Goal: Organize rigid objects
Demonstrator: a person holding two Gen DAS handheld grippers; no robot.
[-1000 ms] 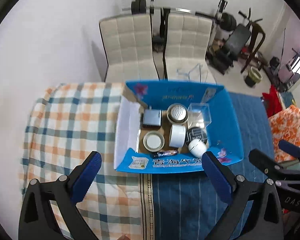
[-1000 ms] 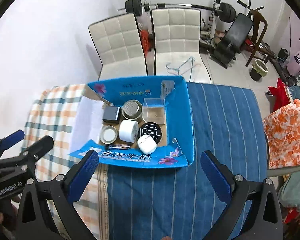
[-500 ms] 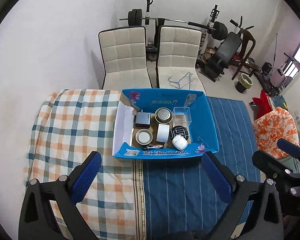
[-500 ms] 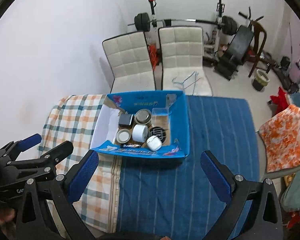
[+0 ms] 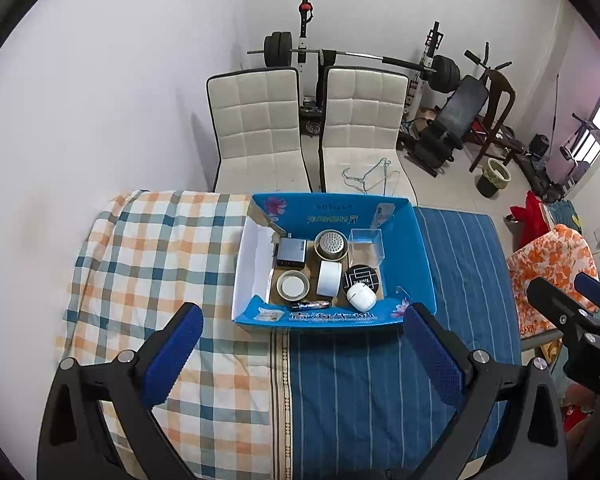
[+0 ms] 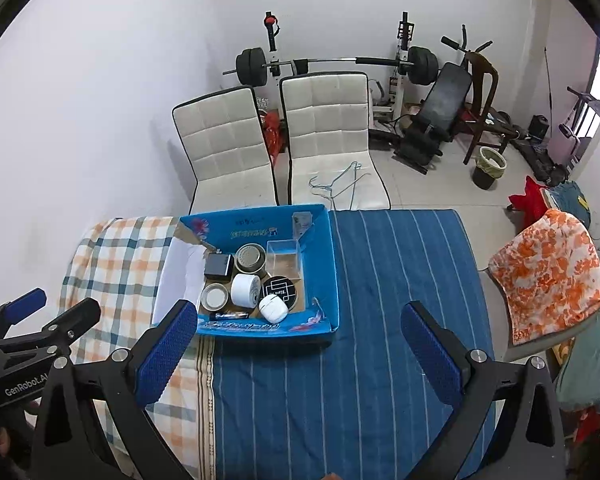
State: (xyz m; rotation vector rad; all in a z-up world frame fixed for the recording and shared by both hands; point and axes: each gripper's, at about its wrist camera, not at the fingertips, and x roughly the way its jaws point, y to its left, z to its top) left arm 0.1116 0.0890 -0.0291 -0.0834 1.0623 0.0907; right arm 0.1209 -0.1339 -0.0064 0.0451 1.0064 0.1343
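**Q:** What is in front of you?

**Me:** An open blue cardboard box (image 5: 414, 264) with a white left flap sits at twelve o'clock from my left gripper (image 5: 304, 354), straddling the seam between a checked orange-and-teal cloth (image 5: 160, 248) and a blue striped cloth (image 5: 380, 392). From my right gripper (image 6: 298, 348) the same box lies at about eleven o'clock.

**Q:** And inside it?

**Me:** Along the far row, a dark grey square block (image 5: 291, 253) is at the left, a round metal tin with a perforated top (image 5: 331, 244) is just beside it, and a clear plastic cube box (image 5: 366, 243) is at the right; I cannot tell whether anything is in that cube. In the near row, a shallow round tin with a pale inside (image 5: 292, 285) is at the left, a white roll lying on its side (image 5: 328, 278) is next, then a black round lid with a white pattern (image 5: 362, 278). A white rounded case (image 5: 361, 297) rests at the near edge of that lid, touching it. A small dark pen-like stick (image 5: 312, 305) lies along the box's near wall.

**Q:** Your grippers?

**Me:** Both have their blue-padded fingers spread wide apart, holding nothing. They hang above the cloth on the near side of the box, well clear of it. My right one shows at three o'clock in the left view; my left one shows at nine o'clock in the right view.

**Q:** Beyond the box?

**Me:** Two white padded chairs (image 5: 260, 128) stand at twelve o'clock.
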